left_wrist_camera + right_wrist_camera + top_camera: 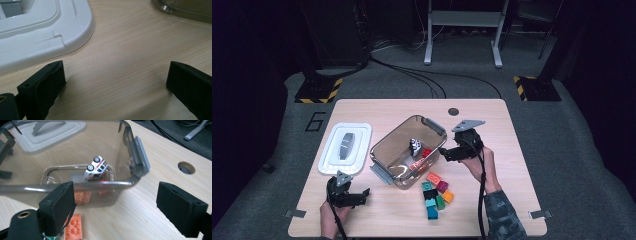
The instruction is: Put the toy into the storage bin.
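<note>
Wooden table (377, 210) seen from above, dark floor around it. Near the middle, a clear smoky plastic box (394, 145) with grey latches at two ends, standing open and turned at an angle. Inside the box, a small white toy car (415, 146) lying on its side, wheels showing, with a red brick (426, 152) just beside it and an orange-red brick (417, 164) nearer on the box floor. In the right gripper view, the same white toy car (96, 168) leaning against the inner wall of the clear smoky plastic box (130, 165), bricks seen through the near wall. To the left of the box, a white lid (343, 150) with a grey handle, lying flat on the table, apart from the box. Just near and right of the box, a loose pile of coloured bricks (437, 194) on the table: orange, magenta, green, teal, black. Right gripper (443, 153) held at the right rim of the box, close to its near-right latch; jaws released and wide apart, nothing between the pads, only the box rim ahead of them. Left gripper (362, 196) low at the near-left part of the table, just near the lid; jaws also released and standing wide, with bare wood between them. In the left gripper view, corner of the white lid (50, 32) at far left and a corner of the box at far right.
</note>
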